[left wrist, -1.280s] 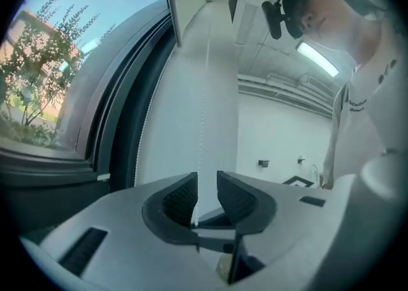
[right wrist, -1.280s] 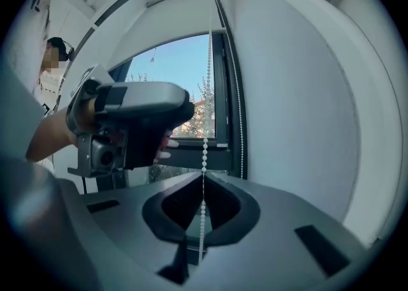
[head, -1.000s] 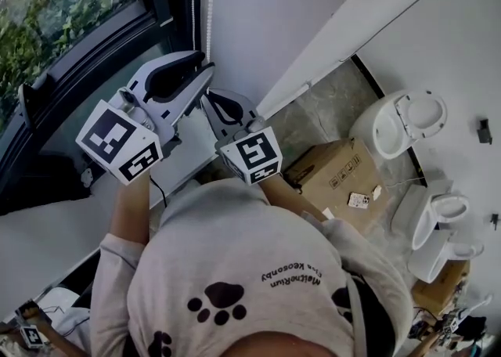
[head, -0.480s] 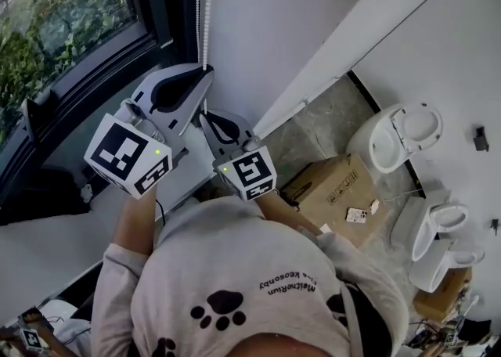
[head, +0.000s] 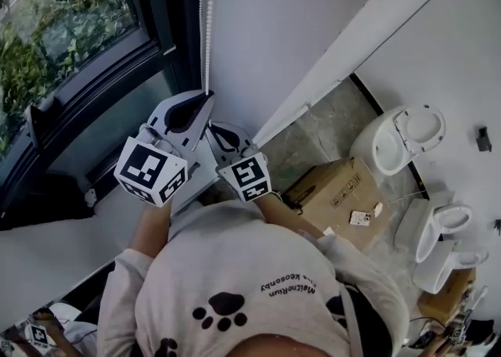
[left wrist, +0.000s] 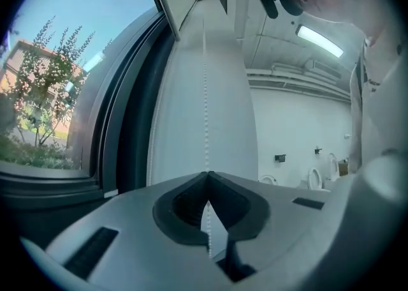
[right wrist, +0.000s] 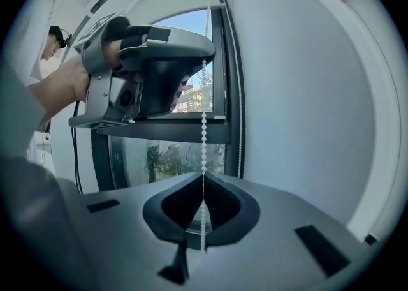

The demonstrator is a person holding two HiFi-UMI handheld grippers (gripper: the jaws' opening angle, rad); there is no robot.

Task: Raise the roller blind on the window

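White plastic beads mark the centre of this scene: the roller blind's bead chain hangs straight down the upper middle of the head view, just beside the dark frame of the window and in front of a pale wall. Both claws are clamped on that one strand. The left gripper sits higher in the frame, its jaws pressed together on the beads where the chain ends in that view. The right gripper is just below it and slightly right, near enough that the two grey bodies almost touch.

The left gripper view shows the jaws meeting at their tips with the chain rising from between them up the wall. In the right gripper view the same holds — jaws closed at the tip, beads running up from the pinch to the left gripper overhead, and a short length hanging below. A second strand runs down the window frame to the right, untouched.

Trees show through the bare glass at the upper left. The blind's cloth I cannot make out. At the lower right of the head view stand a cardboard box and white toilets.
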